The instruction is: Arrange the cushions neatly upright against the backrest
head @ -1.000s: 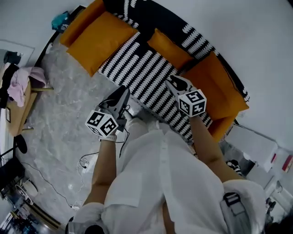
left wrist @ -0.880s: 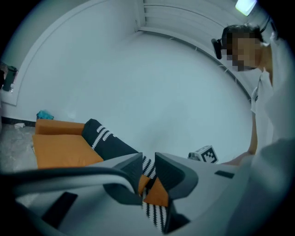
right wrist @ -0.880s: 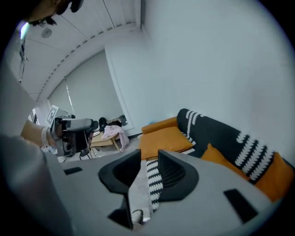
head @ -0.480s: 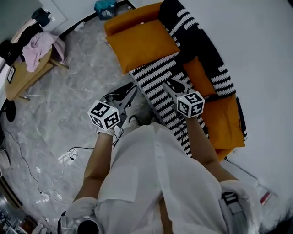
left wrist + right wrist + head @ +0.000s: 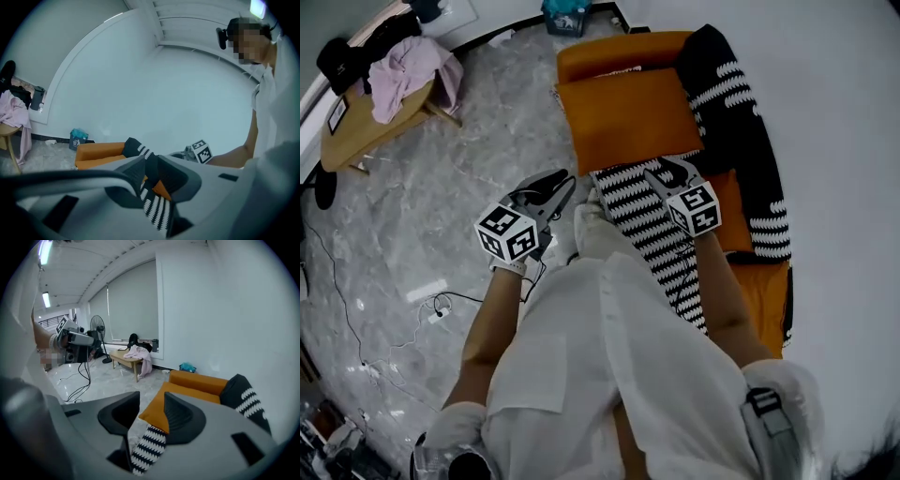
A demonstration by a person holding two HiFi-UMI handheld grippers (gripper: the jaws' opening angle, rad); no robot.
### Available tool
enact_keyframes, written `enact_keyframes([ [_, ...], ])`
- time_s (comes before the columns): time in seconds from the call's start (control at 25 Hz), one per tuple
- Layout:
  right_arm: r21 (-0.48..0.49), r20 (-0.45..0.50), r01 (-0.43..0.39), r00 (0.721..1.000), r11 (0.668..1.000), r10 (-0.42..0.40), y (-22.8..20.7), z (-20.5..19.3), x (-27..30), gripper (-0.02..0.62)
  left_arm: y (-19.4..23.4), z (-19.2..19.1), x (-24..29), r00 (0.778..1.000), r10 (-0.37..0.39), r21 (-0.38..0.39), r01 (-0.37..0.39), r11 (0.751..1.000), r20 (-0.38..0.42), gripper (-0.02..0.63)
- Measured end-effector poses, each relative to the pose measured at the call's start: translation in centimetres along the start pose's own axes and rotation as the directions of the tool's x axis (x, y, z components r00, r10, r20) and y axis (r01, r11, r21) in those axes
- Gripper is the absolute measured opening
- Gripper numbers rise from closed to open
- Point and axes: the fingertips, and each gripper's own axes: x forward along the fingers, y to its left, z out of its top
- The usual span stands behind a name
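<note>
A sofa with a black-and-white striped seat (image 5: 647, 211) runs away from me. A big orange cushion (image 5: 628, 117) lies flat on its far end, in front of the orange armrest (image 5: 609, 49). A black-and-white cushion (image 5: 727, 84) leans on the backrest, and a small orange cushion (image 5: 736, 202) sits beside my right gripper (image 5: 659, 172). That gripper hovers over the seat, its jaws opening with nothing between them. My left gripper (image 5: 565, 178) hangs over the floor by the seat's front edge, open by a narrow gap and empty. The right gripper view shows the big cushion (image 5: 187, 394) ahead.
A wooden table (image 5: 366, 136) with pink cloth (image 5: 412, 66) stands at the far left. A teal bin (image 5: 567, 14) sits beyond the armrest. A cable (image 5: 441, 305) lies on the marble floor. A standing fan (image 5: 96, 338) is farther back in the room.
The head view has swung round, so the sofa now runs straight away instead of slanting across. Both grippers stay at much the same spots in front of the body.
</note>
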Motion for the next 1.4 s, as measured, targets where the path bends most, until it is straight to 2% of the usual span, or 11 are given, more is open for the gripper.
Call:
enact_keyframes([
  [0.24, -0.119, -0.077, -0.114, 0.991, 0.986, 0.105, -6.7, 5.8, 7.6, 0.197, 6.6, 6.5, 5.8, 1.0, 0.021, -0.014, -0.022, 1.0, -0.011, 0.101],
  [0.4, -0.252, -0.178, -0.182, 0.974, 0.95, 0.139, -11.2, 7.4, 12.3, 0.216, 10.5, 9.0, 9.9, 1.0, 0.031, -0.022, -0.031, 0.999, 0.003, 0.104],
  [0.52, -0.325, -0.279, -0.25, 0.947, 0.912, 0.16, -13.4, 8.2, 15.2, 0.217, 12.8, 9.8, 13.0, 1.0, 0.003, -0.041, -0.004, 0.999, -0.022, 0.108],
  [0.68, -0.39, -0.428, -0.344, 0.889, 0.854, 0.163, -17.0, 7.7, 20.3, 0.236, 16.8, 10.5, 17.7, 0.998, -0.042, -0.088, 0.037, 0.995, -0.047, 0.112],
  [0.88, -0.379, -0.576, -0.443, 0.8, 0.813, 0.168, -20.3, 4.0, 26.2, 0.292, 21.3, 10.8, 22.6, 0.988, -0.092, -0.117, 0.078, 0.99, -0.122, 0.117],
  [0.96, -0.387, -0.638, -0.503, 0.751, 0.773, 0.17, -21.4, 1.9, 28.7, 0.316, 23.7, 11.0, 24.1, 0.988, -0.091, -0.136, 0.074, 0.988, -0.124, 0.117],
  [1.12, -0.391, -0.752, -0.634, 0.638, 0.668, 0.165, -23.3, -2.7, 32.5, 0.358, 28.1, 11.0, 26.8, 0.989, -0.07, -0.166, 0.048, 0.985, -0.13, 0.121],
  [1.2, -0.386, -0.79, -0.688, 0.59, 0.615, 0.165, -23.5, -4.9, 33.8, 0.387, 29.7, 10.8, 27.7, 0.989, -0.059, -0.185, 0.034, 0.982, -0.133, 0.121],
  [1.28, -0.386, -0.807, -0.721, 0.566, 0.575, 0.168, -23.8, -6.7, 35.3, 0.418, 31.0, 10.6, 28.6, 0.989, -0.049, -0.192, 0.022, 0.981, -0.138, 0.121],
  [1.4, -0.391, -0.81, -0.742, 0.558, 0.544, 0.178, -24.4, -8.7, 37.7, 0.457, 32.4, 10.0, 30.0, 0.989, -0.043, -0.204, 0.012, 0.979, -0.145, 0.123],
])
